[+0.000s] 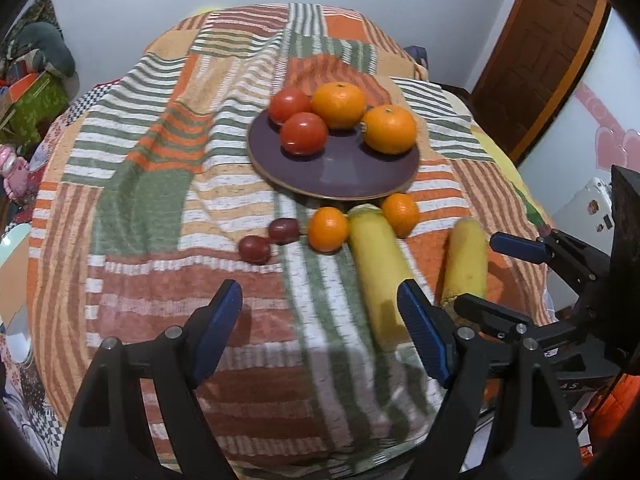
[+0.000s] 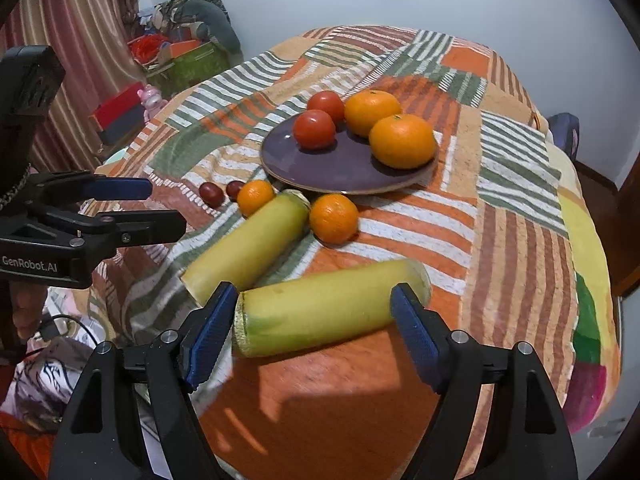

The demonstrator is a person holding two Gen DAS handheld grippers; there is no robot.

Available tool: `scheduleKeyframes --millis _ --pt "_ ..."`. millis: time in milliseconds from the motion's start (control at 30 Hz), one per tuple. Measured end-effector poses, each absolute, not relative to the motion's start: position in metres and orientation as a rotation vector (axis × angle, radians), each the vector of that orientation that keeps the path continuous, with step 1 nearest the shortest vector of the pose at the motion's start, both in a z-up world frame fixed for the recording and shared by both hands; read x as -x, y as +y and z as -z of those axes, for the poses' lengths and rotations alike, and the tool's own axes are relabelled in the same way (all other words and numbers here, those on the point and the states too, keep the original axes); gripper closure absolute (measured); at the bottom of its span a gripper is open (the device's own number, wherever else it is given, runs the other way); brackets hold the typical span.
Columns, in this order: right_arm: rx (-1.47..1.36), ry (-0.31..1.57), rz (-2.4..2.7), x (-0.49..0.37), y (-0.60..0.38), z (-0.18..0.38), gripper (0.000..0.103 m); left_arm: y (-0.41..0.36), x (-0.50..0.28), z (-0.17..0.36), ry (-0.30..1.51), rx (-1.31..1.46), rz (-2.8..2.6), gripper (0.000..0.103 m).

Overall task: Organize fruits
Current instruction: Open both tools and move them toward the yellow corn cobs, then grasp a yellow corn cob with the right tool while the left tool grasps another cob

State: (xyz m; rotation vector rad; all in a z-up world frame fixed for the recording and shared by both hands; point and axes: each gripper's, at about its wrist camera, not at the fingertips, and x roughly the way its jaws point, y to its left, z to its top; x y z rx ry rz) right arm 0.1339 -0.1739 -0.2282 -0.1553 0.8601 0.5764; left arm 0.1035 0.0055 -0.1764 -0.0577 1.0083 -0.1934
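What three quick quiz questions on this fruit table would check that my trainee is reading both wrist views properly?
1. How many fruits sit on the purple plate?
2. True or false: a small orange rests against the far end of a yellow fruit.
3. Which is nearest the right gripper? A) the dark red fruits B) the near yellow fruit C) the tomatoes

Key:
1. Four: two tomatoes and two large oranges.
2. True.
3. B. It lies on the striped cloth just ahead of the open fingers, not held. The left gripper is also open and empty.
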Motion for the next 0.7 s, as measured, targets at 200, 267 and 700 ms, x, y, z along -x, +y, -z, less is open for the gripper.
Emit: scheduleKeyframes --millis 200,267,700 --pt "0.124 0.869 -0.523 -0.137 -0.202 0.229 0.027 -0.024 -0.113 0.187 1.028 0.021 0.239 0.023" --pt "0.13 0.867 -0.497 -0.137 -0.209 0.229 0.027 -0.033 -0.117 0.194 1.042 0.0 0.242 0.023" --pt "0.003 0.876 -0.488 -0.149 -0.23 0.22 0.025 -0.033 -0.134 0.222 1.095 0.071 0.245 0.038"
